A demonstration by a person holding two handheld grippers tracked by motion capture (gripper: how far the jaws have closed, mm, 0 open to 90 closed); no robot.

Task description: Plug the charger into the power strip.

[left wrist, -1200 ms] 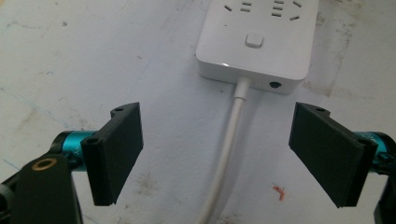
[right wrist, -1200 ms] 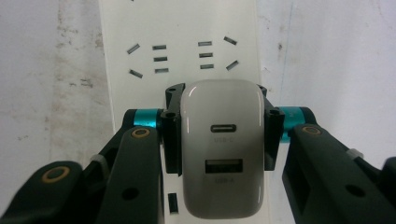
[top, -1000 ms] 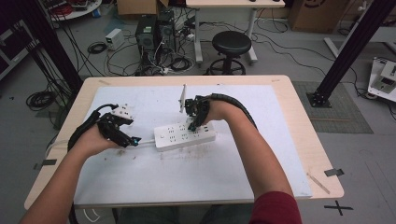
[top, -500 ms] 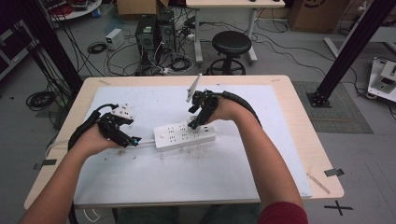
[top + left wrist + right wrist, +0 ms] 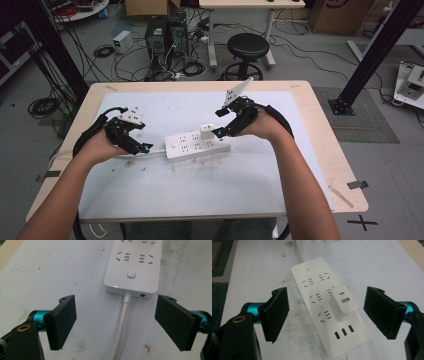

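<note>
A white power strip point(image 5: 197, 144) lies on the white mat, its cord point(image 5: 122, 322) running left toward the person. A white charger block point(image 5: 343, 303) stands plugged into it point(image 5: 207, 131). My left gripper point(image 5: 145, 148) sits at the strip's cord end, open, with the cord passing between its jaws and the switch end point(image 5: 132, 273) just ahead point(image 5: 116, 325). My right gripper point(image 5: 218, 132) hovers at the strip's right end, open, its jaws wide on either side of the charger point(image 5: 325, 311) without touching it.
The white mat point(image 5: 200, 195) covers most of the wooden table point(image 5: 345, 180). Smudges mark the mat near the strip. Beyond the table's far edge stand a black stool point(image 5: 248, 47), computer towers point(image 5: 167, 32) and loose cables on the floor.
The right gripper has let go of the charger and drawn back to the right, tilting up. The charger stays in the strip. The left gripper has held still.
</note>
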